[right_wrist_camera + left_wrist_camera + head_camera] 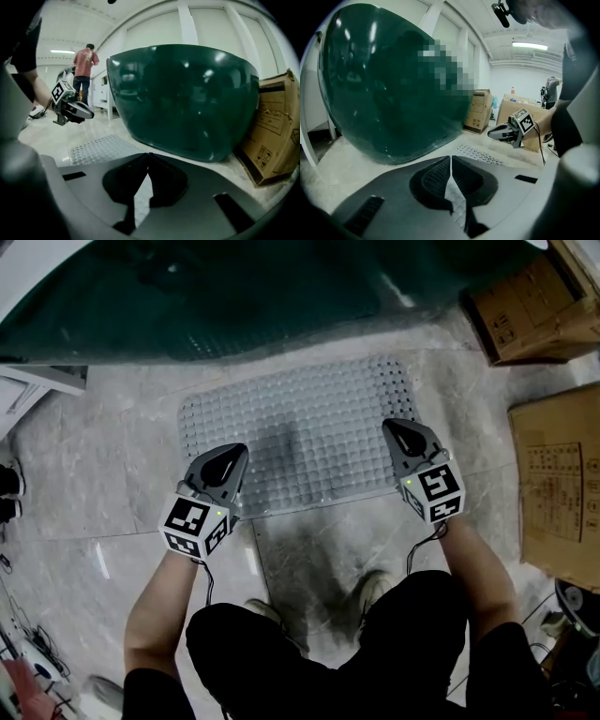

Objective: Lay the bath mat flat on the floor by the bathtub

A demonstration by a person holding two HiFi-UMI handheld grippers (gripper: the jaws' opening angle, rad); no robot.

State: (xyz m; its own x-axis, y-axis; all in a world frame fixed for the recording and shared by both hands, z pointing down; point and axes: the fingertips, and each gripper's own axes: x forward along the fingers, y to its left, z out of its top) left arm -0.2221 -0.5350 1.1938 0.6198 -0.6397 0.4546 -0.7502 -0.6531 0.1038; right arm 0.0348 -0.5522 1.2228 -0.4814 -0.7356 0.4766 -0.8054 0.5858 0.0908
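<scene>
The pale grey studded bath mat (300, 432) lies spread flat on the marble floor, right in front of the dark green bathtub (206, 296). My left gripper (234, 454) hovers over the mat's near left corner and is shut, with nothing between its jaws. Over the near right corner my right gripper (389, 427) is likewise shut and empty. In the left gripper view the closed jaw tips (450, 159) meet, with the mat (480, 153) and the right gripper (506, 132) beyond. The right gripper view shows its tips (148, 155) together, the mat (101, 147) and the tub (187, 93).
Cardboard boxes (530, 306) (562, 484) stand at the right, close to the mat's edge. A white frame (47, 376) sits at the left by the tub. My feet (375, 587) are just behind the mat. A person in a red shirt (86, 63) stands far off.
</scene>
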